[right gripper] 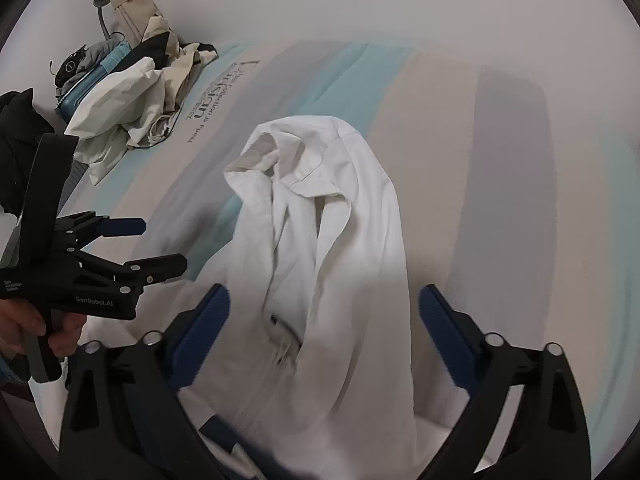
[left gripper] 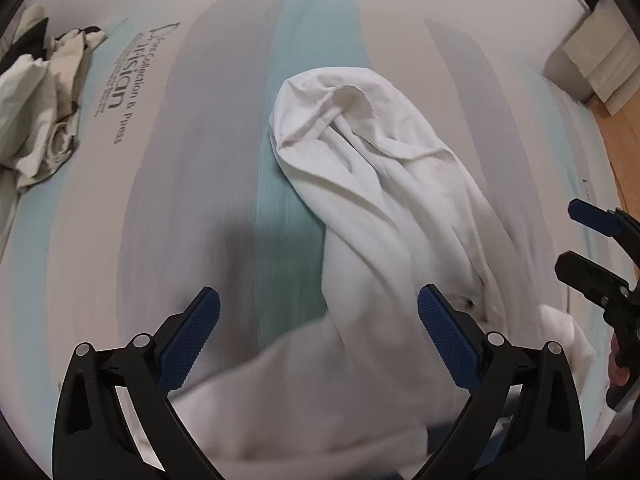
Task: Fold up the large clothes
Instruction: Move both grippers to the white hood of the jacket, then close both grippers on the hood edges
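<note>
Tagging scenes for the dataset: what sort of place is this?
Likely a bedroom at home: a striped bed sheet as the work surface, a crumpled white garment on it, more clothes piled by the wall, and wood flooring beside.

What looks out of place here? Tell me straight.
The white garment lies bunched and twisted on the striped bed cover, not spread flat. A crumpled heap of cream clothes sits at the cover's far corner. Nothing looks spilled or damaged.

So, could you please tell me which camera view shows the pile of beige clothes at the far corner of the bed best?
The right wrist view: the beige clothes pile shows whole there, with bags behind it. The left wrist view cuts the pile off at its left edge.
</note>
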Demonstrator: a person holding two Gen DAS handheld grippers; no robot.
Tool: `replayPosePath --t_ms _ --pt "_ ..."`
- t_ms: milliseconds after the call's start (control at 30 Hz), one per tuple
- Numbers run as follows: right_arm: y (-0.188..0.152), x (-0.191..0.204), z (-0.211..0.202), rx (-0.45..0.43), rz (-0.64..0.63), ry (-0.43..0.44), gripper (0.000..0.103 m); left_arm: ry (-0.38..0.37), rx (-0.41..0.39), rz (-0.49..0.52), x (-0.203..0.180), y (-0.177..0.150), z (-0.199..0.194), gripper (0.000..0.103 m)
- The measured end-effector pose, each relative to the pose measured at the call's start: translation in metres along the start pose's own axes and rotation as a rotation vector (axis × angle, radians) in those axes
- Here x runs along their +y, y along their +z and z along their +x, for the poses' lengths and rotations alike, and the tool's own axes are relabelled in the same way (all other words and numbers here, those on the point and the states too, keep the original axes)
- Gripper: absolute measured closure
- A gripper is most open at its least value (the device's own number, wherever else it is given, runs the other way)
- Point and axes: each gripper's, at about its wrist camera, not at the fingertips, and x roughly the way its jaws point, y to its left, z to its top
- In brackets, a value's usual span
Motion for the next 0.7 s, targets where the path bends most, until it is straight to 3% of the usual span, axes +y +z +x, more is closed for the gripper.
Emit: replayPosePath --t_ms 233,400,567,700 --pt "0.027 -0.014 0.054 0.064 -0.044 0.066 0.035 -0.032 -0.019 0.018 0.007 0.034 0.037 0.006" --pt "0.044 -0.017 0.082 0.101 -0.064 0.097 0.045 -0.1 -0.011 -0.01 0.017 0.057 0.06 0.008" --pt "0.056 -0.021 0.103 0.129 -0.062 0.101 0.051 -0.095 0.0 0.027 0.019 0.07 0.077 0.017" --pt "0.059 -0.025 0.116 0.156 -0.054 0.105 0.06 -0.12 0.034 0.06 0.018 0.073 0.092 0.04"
